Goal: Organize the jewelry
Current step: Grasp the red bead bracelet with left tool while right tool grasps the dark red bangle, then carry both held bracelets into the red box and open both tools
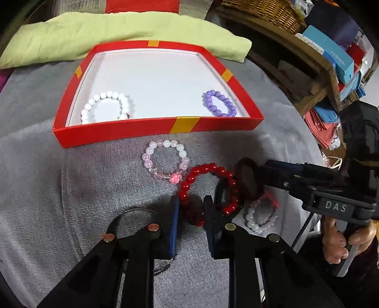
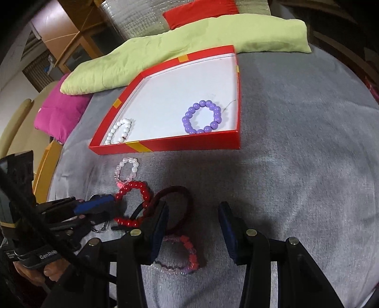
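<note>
A red tray [image 1: 151, 129] [image 2: 189, 144] holds a white bead bracelet [image 1: 106, 106] [image 2: 119, 132] and a purple one [image 1: 219, 104] [image 2: 202, 116]. On the grey cloth lie a pale pink bracelet [image 1: 165, 160] [image 2: 126, 170], a red bead bracelet [image 1: 208, 189] [image 2: 135, 201], a dark maroon band [image 1: 247, 180] [image 2: 175, 208] and a pink-white bracelet [image 1: 260, 215] [image 2: 180, 255]. My left gripper [image 1: 189, 208] [image 2: 113, 201] is open with its jaws astride the red bracelet's near edge. My right gripper [image 2: 193, 213] [image 1: 258, 175] is open, low over the maroon band and the pink-white bracelet.
A light green cushion [image 1: 118, 33] [image 2: 189, 35] lies behind the tray, a magenta cushion [image 2: 61, 113] to its left. A wooden shelf [image 1: 308, 61] with a basket [image 1: 265, 11] and boxes stands at the right. A thin dark ring [image 1: 135, 213] lies by my left finger.
</note>
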Action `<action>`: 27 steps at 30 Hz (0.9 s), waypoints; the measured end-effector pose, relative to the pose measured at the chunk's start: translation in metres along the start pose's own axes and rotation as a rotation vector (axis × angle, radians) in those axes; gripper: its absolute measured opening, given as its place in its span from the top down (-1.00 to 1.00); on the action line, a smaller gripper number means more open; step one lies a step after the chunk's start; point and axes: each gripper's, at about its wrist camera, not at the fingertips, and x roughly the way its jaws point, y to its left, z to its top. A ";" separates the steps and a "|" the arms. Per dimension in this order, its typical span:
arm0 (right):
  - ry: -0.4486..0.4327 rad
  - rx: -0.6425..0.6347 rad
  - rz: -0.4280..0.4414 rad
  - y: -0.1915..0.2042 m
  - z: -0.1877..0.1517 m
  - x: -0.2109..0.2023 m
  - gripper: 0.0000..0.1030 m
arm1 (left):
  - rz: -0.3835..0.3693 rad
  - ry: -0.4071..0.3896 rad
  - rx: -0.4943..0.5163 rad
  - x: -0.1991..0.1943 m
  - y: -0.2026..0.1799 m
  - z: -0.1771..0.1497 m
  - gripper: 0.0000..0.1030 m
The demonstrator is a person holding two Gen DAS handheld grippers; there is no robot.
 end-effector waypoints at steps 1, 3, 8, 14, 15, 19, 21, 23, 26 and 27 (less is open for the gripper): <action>-0.005 -0.015 -0.006 0.003 0.000 0.001 0.06 | -0.002 -0.003 0.000 0.000 0.001 0.001 0.62; -0.011 -0.050 -0.030 0.007 -0.001 0.003 0.17 | 0.000 -0.006 -0.001 0.001 0.001 0.001 0.71; -0.023 -0.112 -0.086 0.010 -0.003 0.004 0.88 | -0.008 -0.018 0.027 0.000 -0.005 0.000 0.81; -0.069 -0.031 -0.066 -0.009 0.002 -0.013 0.89 | -0.049 -0.087 0.053 -0.017 -0.010 0.004 0.81; -0.083 -0.012 -0.053 -0.012 0.003 -0.018 0.89 | -0.061 -0.104 0.056 -0.021 -0.012 0.005 0.81; -0.124 0.033 -0.027 -0.022 0.008 -0.030 0.89 | -0.073 -0.145 0.068 -0.032 -0.014 0.008 0.81; -0.126 0.043 -0.024 -0.023 0.008 -0.032 0.89 | -0.070 -0.158 0.073 -0.038 -0.015 0.008 0.81; -0.126 0.042 -0.026 -0.022 0.007 -0.032 0.89 | -0.067 -0.176 0.074 -0.045 -0.012 0.008 0.81; -0.130 0.038 -0.017 -0.020 0.008 -0.034 0.89 | -0.072 -0.211 0.061 -0.057 -0.009 0.009 0.81; -0.135 0.037 -0.013 -0.018 0.008 -0.035 0.89 | -0.073 -0.222 0.058 -0.060 -0.008 0.010 0.81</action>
